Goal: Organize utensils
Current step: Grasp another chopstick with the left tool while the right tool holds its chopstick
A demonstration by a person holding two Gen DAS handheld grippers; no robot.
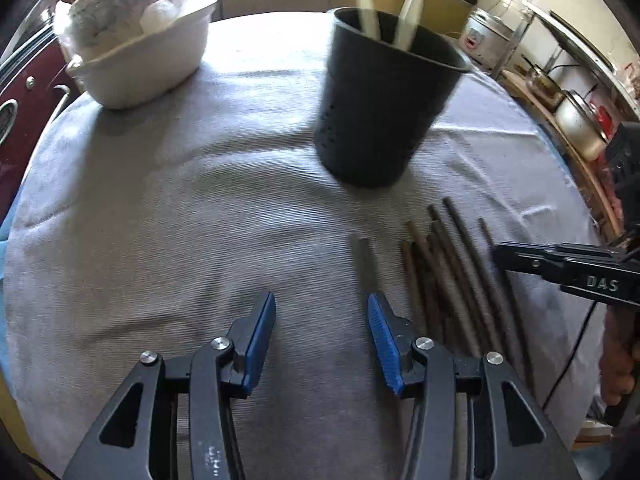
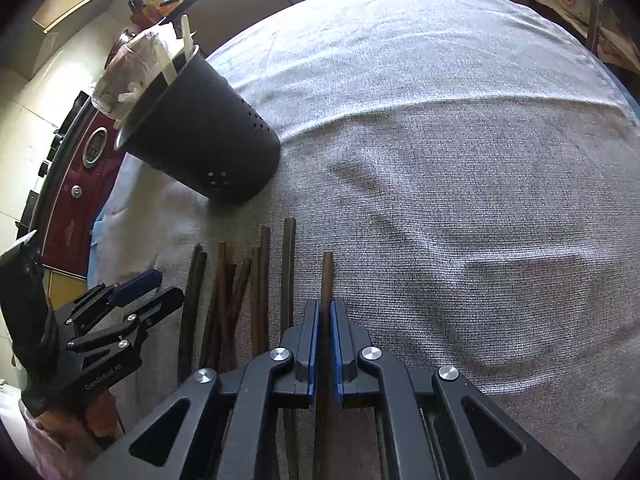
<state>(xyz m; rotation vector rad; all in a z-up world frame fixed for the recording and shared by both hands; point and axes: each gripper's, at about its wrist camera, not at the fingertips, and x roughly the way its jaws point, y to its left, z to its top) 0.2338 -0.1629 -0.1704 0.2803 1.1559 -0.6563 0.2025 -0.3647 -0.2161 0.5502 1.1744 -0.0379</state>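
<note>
Gripping a single brown chopstick (image 2: pixel 327 280) between nearly closed blue pads, the right hand-held gripper (image 2: pixel 325 312) is hovering low over a table (image 2: pixel 460 160) draped in grey cloth. The stick is running lengthwise along the gripper's fingers, its free end pointing away from the camera toward the far side of the table. Just left of it, the remaining chopsticks (image 2: pixel 240 292) are lying in a loose bundle on the cloth, roughly parallel, their ends pointing toward a black perforated holder (image 2: pixel 208 140). That holder is standing beyond the bundle, with two pale utensil handles (image 1: pixel 408 16) sticking up out of its mouth. The left hand-held gripper (image 1: pixel 322 312) is sitting about half open over bare cloth, holding nothing, with one chopstick (image 1: pixel 362 264) lying just ahead of its right finger. A white tub (image 1: pixel 152 64) is resting at the table's far left corner.
</note>
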